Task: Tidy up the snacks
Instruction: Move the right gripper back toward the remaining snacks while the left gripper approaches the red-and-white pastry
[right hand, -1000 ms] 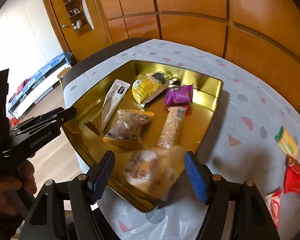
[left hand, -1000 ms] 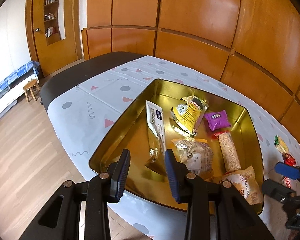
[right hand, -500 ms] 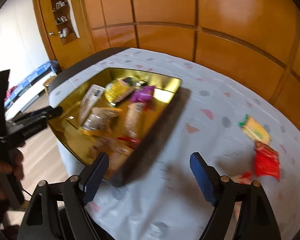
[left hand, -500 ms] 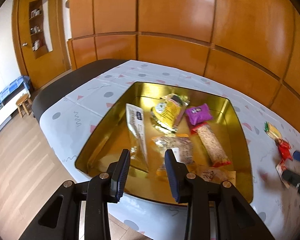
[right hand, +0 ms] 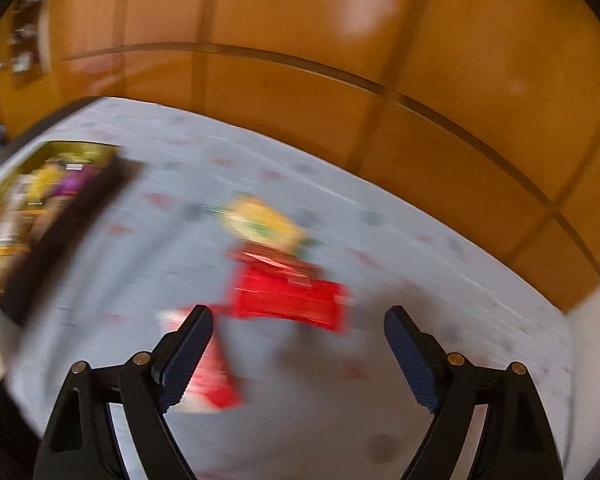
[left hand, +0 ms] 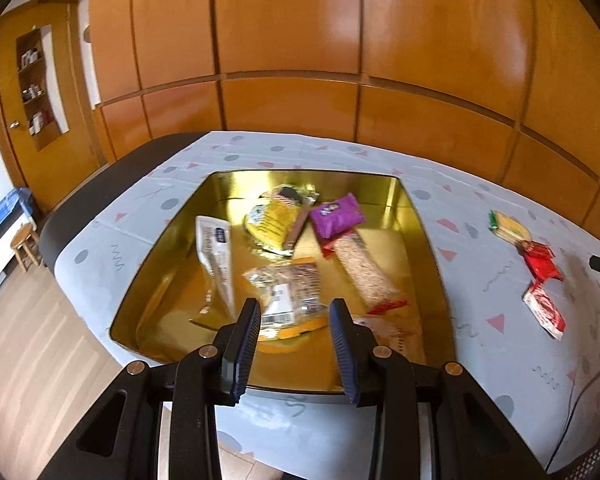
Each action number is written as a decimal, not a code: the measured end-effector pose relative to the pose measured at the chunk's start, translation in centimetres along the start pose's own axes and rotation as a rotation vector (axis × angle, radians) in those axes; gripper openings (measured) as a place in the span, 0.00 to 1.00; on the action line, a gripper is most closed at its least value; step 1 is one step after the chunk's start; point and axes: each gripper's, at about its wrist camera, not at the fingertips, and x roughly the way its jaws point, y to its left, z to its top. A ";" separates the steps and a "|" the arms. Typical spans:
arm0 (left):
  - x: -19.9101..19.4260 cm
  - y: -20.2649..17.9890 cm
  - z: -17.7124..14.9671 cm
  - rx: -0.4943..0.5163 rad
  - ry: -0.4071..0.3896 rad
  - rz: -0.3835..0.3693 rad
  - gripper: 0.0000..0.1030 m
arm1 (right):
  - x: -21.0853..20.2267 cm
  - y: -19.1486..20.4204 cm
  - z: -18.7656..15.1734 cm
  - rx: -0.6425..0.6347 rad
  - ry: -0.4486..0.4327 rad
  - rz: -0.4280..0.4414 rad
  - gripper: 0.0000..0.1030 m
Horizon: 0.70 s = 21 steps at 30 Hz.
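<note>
L wrist view, L→R: wooden door [left hand: 40, 92] w/ shelf niche far left, stool [left hand: 23, 245] on floor below it. Table w/ patterned cloth [left hand: 480, 364]; gold tray [left hand: 428, 256] sits on it left of centre. In tray L→R: white sachet [left hand: 216, 256] lying lengthwise, yellow packet [left hand: 274, 226] at back, clear bag w/ label [left hand: 290, 288] nearest the tool, purple packet [left hand: 336, 216] touching top of long grain bar [left hand: 366, 272]; pale bag [left hand: 396, 334] at near-right corner, partly hidden. Left gripper [left hand: 294, 344] over tray's near rim, jaws narrowly parted, nothing between pads. On cloth right of tray, apart from it: yellow-green packet [left hand: 508, 228], red packet [left hand: 542, 264] just below, red-white sachet [left hand: 544, 312] nearer still. R wrist view heavily blurred: tray edge far left, same three loose snacks mid-frame. Right gripper [right hand: 298, 354] above cloth near red packet, jaws spread wide, just been opening, nothing between them; left finger [right hand: 188, 354] overlaps red-white sachet in frame, contact can't tell.
</note>
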 end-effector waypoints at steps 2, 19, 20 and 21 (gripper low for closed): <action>-0.2 -0.7 0.0 0.023 -0.001 -0.003 0.35 | 1.2 -3.1 -0.8 0.062 0.015 -0.060 0.85; -0.6 -6.4 -1.2 0.173 0.022 -0.085 0.35 | 3.8 -14.1 -4.8 0.542 0.137 -0.183 0.89; -0.6 -6.5 -1.2 0.176 0.024 -0.088 0.35 | 3.7 -14.1 -4.7 0.545 0.133 -0.180 0.89; -0.5 -6.8 -1.3 0.181 0.029 -0.093 0.35 | 3.8 -14.0 -4.8 0.549 0.130 -0.178 0.89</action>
